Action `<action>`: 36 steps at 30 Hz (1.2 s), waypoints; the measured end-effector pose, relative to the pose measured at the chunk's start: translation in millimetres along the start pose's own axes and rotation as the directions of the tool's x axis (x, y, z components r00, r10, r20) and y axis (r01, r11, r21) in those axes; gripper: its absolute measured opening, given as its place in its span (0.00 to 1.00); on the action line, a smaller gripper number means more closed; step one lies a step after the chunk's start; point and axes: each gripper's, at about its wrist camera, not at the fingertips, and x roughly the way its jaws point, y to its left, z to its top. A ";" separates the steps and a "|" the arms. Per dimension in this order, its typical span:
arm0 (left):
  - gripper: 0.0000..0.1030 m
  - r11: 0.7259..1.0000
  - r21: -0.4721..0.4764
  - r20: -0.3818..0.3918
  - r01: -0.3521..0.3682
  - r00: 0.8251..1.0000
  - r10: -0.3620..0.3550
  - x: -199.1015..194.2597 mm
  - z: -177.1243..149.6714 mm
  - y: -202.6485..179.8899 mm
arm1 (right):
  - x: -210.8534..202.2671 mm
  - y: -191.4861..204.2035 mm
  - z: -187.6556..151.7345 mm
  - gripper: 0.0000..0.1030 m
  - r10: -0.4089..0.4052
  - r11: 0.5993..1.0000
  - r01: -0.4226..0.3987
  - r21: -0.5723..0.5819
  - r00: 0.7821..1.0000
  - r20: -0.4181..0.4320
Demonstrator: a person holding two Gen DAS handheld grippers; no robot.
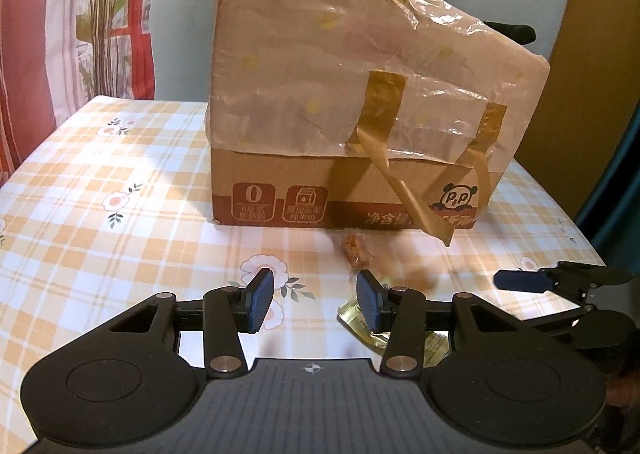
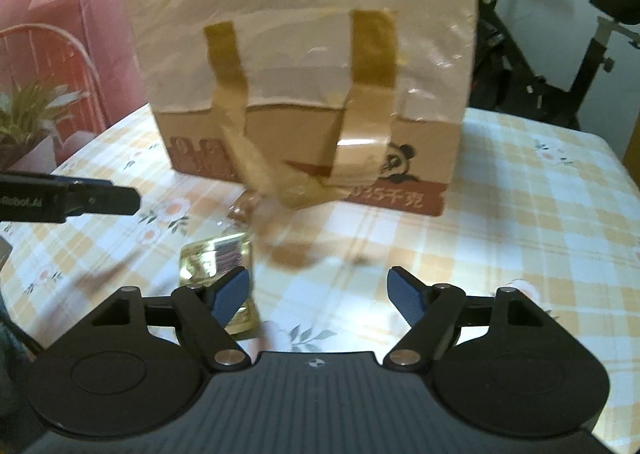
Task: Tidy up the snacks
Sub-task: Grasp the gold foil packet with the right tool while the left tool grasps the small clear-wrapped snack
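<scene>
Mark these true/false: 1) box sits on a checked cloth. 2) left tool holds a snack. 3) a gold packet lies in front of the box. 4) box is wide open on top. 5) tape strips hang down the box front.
1) True. The box sits on the checked cloth.
2) False. The left tool is open with nothing between its pads.
3) True. The gold packet lies on the cloth in front of the box, near the left finger of the right tool.
4) False. Plastic sheeting covers the top.
5) True. Two tape strips hang down the front, their ends loose.
</scene>
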 end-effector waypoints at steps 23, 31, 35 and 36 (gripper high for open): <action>0.47 0.999 -0.029 -0.015 -0.016 1.000 0.016 1.0 -1.5 4.9 | 28.6 39.7 -6.6 0.53 0.095 0.980 -0.102 -0.170 0.994 -0.047; 0.47 1.000 -0.030 -0.061 0.000 0.998 -0.002 16.0 8.0 8.3 | 17.8 4.7 -13.4 0.53 -0.042 0.996 0.042 -0.079 0.999 0.011; 0.47 1.000 -0.003 -0.063 -0.004 0.998 0.004 31.5 18.9 1.2 | 15.3 -6.5 -16.1 0.53 -0.079 0.995 0.081 -0.056 0.996 0.031; 0.47 1.000 0.009 -0.064 0.000 0.998 0.001 36.9 22.3 -2.5 | 14.9 -8.6 -17.5 0.53 -0.085 0.995 0.086 -0.048 0.996 0.037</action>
